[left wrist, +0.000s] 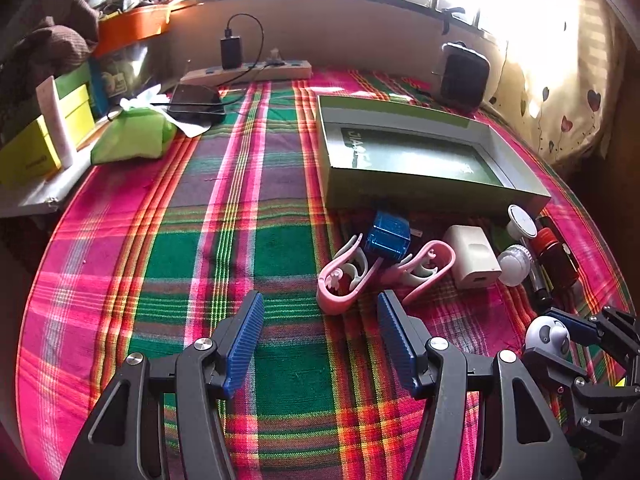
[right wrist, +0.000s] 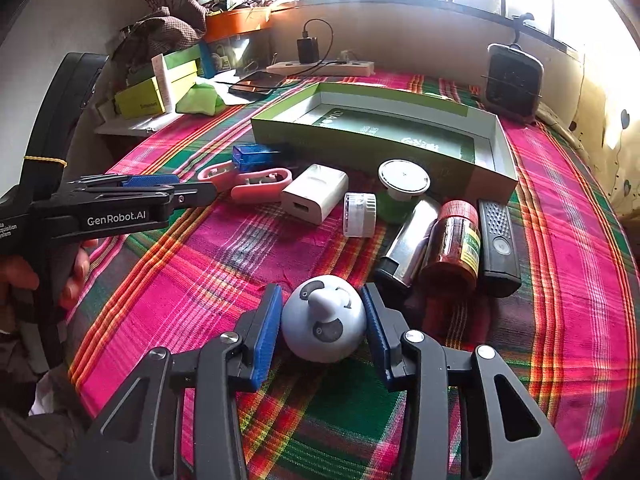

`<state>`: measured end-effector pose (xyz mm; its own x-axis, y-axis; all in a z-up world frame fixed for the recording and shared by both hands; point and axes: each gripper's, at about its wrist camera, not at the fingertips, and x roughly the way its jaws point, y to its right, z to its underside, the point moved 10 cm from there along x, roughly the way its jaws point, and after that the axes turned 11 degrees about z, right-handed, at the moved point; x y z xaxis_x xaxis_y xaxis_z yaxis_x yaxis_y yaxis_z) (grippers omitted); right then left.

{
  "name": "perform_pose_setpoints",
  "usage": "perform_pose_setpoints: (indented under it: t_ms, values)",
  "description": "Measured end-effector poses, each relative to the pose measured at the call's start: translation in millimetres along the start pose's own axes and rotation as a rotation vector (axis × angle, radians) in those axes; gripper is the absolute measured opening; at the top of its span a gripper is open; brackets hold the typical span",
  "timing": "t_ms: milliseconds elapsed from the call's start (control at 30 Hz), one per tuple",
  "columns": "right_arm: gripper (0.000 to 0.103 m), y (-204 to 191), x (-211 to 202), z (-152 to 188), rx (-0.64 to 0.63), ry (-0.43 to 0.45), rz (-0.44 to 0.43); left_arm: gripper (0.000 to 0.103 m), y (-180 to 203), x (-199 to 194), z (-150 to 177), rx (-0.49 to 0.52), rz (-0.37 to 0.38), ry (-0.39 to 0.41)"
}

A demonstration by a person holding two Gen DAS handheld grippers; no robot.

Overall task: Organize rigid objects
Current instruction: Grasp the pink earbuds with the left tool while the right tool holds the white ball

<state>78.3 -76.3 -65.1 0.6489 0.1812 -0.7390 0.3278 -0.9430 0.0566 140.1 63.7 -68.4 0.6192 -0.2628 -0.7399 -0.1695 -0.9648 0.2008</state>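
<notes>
Green cardboard box is empty, nothing sorted yet. Right gripper is clamped on the round white panda-face toy, just above the plaid cloth. Left gripper is spread and empty, near the pink plastic clips. Charger, jars and bottles are left outside the box.

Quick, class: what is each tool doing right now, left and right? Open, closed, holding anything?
Left tool: open, holding nothing, above the plaid cloth.
Right tool: closed on the round panda-face toy.
</notes>
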Motion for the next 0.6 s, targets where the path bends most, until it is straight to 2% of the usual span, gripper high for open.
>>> perform_pose_setpoints:
  t_ms: [233,600]
  values:
    - [0.042,3.9,0.7,-0.9,0.015,-0.005,0.001,0.058,2.0,10.2,-9.9,0.078,-0.004,-0.027]
    - [0.042,5.9,1.8,-1.3,0.026,-0.007,-0.002,0.058,3.4,24.0,-20.1,0.119,0.014,-0.045]
